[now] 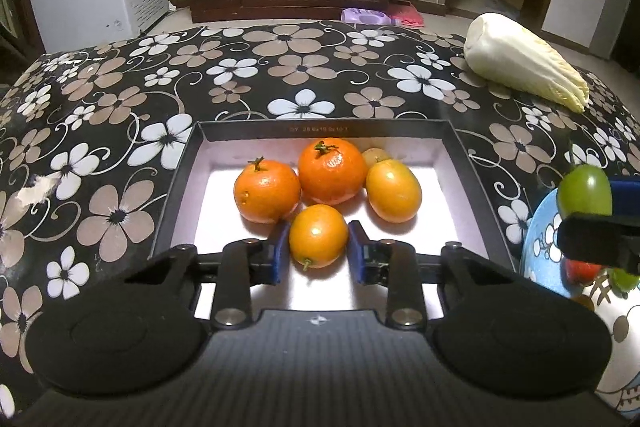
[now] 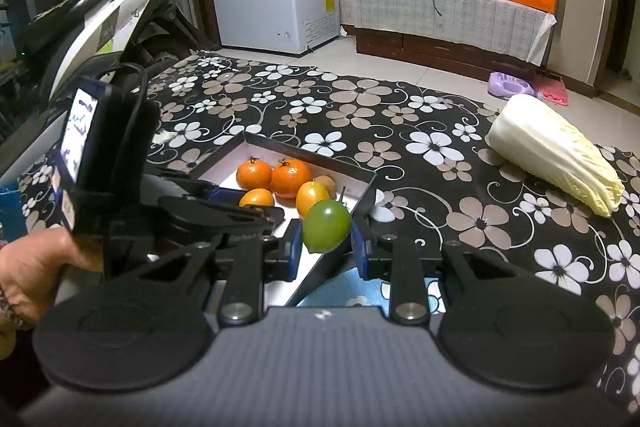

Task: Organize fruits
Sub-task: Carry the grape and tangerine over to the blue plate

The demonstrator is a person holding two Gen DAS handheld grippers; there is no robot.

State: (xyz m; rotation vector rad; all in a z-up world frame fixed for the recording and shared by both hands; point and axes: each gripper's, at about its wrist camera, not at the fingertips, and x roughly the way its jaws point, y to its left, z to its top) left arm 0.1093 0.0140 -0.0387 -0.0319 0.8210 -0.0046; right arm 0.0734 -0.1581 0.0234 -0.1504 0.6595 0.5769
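**Both grippers closed on fruit**

The left gripper (image 1: 319,253) is angled downward, its blue pads pressed against an orange tomato (image 1: 318,236). The right gripper (image 2: 326,247) is likewise tilted down, clamped on a green tomato (image 2: 326,225). The left gripper's handle is gripped by a hand (image 2: 34,273).

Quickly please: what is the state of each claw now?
Left claw: closed on the orange tomato in the box.
Right claw: closed, holding the green tomato.
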